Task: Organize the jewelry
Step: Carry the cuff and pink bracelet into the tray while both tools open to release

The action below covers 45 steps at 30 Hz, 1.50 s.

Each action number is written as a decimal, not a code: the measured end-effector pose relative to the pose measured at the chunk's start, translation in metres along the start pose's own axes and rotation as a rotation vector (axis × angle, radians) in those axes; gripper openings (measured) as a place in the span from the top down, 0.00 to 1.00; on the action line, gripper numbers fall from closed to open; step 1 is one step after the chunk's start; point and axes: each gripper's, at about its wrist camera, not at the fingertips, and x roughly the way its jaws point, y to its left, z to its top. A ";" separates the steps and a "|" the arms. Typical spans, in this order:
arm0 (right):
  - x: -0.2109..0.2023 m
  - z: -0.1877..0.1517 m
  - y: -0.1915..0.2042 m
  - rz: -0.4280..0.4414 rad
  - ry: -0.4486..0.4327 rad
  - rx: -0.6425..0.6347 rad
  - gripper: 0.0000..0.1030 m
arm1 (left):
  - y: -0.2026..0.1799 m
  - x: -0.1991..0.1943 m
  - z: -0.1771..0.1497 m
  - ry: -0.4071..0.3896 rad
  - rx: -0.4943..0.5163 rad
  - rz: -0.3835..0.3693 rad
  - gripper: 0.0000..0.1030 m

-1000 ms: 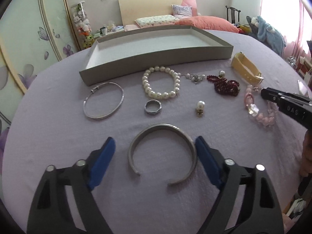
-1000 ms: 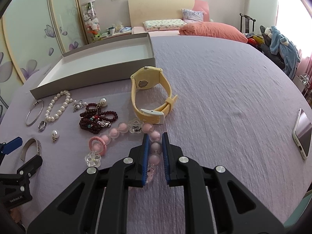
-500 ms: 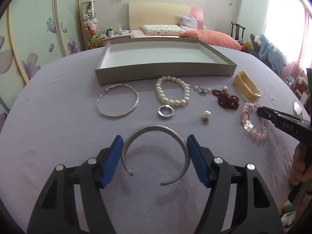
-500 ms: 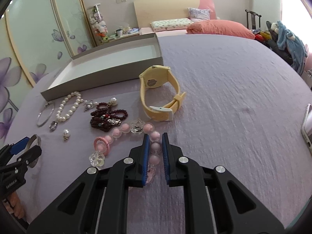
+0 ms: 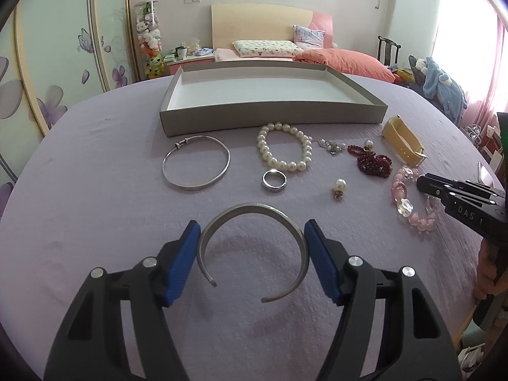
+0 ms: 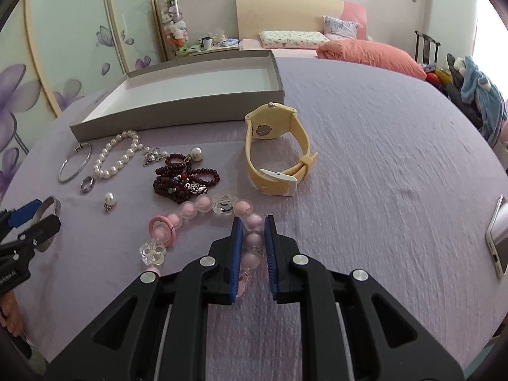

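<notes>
My left gripper (image 5: 252, 238) is shut on the silver open cuff (image 5: 252, 214), its blue pads touching both sides, with the cuff's shadow on the cloth below. My right gripper (image 6: 253, 227) is shut on the pink bead bracelet (image 6: 193, 209), pads against its beads; it also shows in the left wrist view (image 5: 409, 197). An empty grey tray (image 5: 273, 116) stands behind the jewelry. A thin silver bangle (image 5: 195, 166), pearl bracelet (image 5: 284, 150), silver ring (image 5: 274, 181), pearl earring (image 5: 339, 188), dark red beads (image 5: 373, 160) and yellow watch (image 6: 276, 149) lie on the purple cloth.
A phone (image 6: 498, 236) lies at the right edge of the cloth. A small silver chain piece (image 5: 331, 145) and a second pearl earring (image 6: 195, 154) lie beside the red beads. A bed and wardrobe stand beyond the surface.
My left gripper's pads have closed in from wide open onto the silver cuff. My right gripper has stayed shut on the pink bracelet, and both views have shifted slightly.
</notes>
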 end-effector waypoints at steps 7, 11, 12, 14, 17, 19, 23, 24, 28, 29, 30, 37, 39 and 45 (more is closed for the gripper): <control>-0.021 0.000 -0.002 0.062 -0.094 0.034 0.87 | 0.004 -0.011 0.003 -0.045 -0.030 -0.005 0.36; -0.040 0.006 0.006 0.092 -0.168 0.016 0.87 | 0.005 -0.023 0.004 -0.082 -0.051 -0.013 0.36; -0.045 0.007 0.009 0.098 -0.186 0.011 0.87 | 0.004 -0.026 0.005 -0.090 -0.054 -0.016 0.36; -0.052 0.010 0.013 0.120 -0.214 0.006 0.87 | 0.004 -0.030 0.006 -0.103 -0.057 -0.019 0.36; -0.061 0.015 0.019 0.141 -0.246 -0.003 0.87 | 0.003 -0.037 0.008 -0.127 -0.062 -0.022 0.36; -0.065 0.018 0.021 0.149 -0.261 -0.004 0.87 | 0.002 -0.042 0.010 -0.144 -0.067 -0.021 0.36; -0.068 0.025 0.024 0.158 -0.286 0.003 0.87 | 0.003 -0.047 0.013 -0.164 -0.075 -0.015 0.36; -0.068 0.026 0.024 0.157 -0.291 0.005 0.87 | 0.003 -0.048 0.013 -0.167 -0.077 -0.014 0.36; -0.069 0.030 0.024 0.159 -0.304 0.009 0.87 | 0.004 -0.049 0.014 -0.169 -0.082 -0.009 0.36; -0.069 0.031 0.024 0.159 -0.308 0.010 0.87 | 0.004 -0.048 0.015 -0.170 -0.084 -0.007 0.36; -0.069 0.031 0.025 0.160 -0.309 0.010 0.87 | 0.005 -0.048 0.015 -0.170 -0.085 -0.006 0.36; -0.069 0.031 0.030 0.165 -0.312 0.004 0.87 | 0.005 -0.046 0.016 -0.168 -0.087 0.000 0.36; -0.069 0.031 0.030 0.166 -0.313 0.004 0.87 | 0.006 -0.045 0.017 -0.167 -0.091 0.003 0.36; -0.072 0.038 0.032 0.174 -0.331 0.000 0.87 | 0.008 -0.045 0.025 -0.177 -0.089 0.009 0.36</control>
